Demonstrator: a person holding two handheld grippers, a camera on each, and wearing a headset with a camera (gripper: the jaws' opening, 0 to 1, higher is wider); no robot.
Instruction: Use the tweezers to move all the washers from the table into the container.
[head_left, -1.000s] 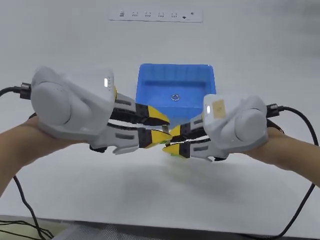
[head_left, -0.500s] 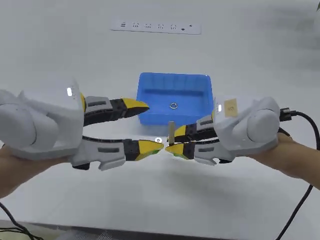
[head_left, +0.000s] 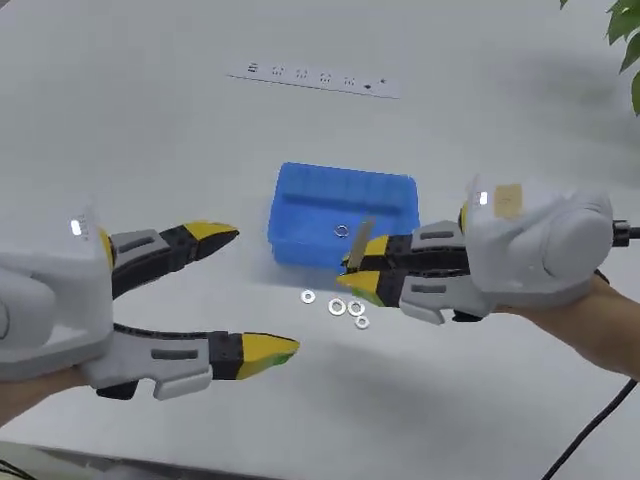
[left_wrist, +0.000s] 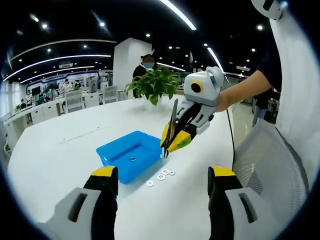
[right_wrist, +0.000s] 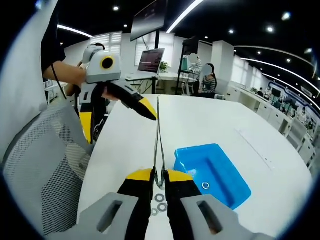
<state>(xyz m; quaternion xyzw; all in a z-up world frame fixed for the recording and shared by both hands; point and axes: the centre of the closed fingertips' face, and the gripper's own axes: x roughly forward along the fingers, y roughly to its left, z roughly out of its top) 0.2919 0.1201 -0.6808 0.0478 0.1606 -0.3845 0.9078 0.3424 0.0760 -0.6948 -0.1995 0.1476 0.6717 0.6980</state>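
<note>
one washer (head_left: 342, 232) is in the container (head_left: 292, 212); four washers (head_left: 337, 306) lie on the table (head_left: 450, 400). right gripper (head_left: 362, 270) pinches the tweezers (head_left: 358, 243), left gripper (head_left: 265, 290) gapes wide.

Your white table (head_left: 150, 130) carries a blue container (head_left: 300, 250), four washers (head_left: 337, 306) lying just in front of it, and a power strip (head_left: 315, 78) well beyond it.

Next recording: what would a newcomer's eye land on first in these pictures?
The bright blue plastic container in the middle of the white table holds one metal washer, with four loose washers lying just in front. The right gripper, shut on thin metal tweezers, hangs close by them, while the left gripper gapes open at the near left.
</note>
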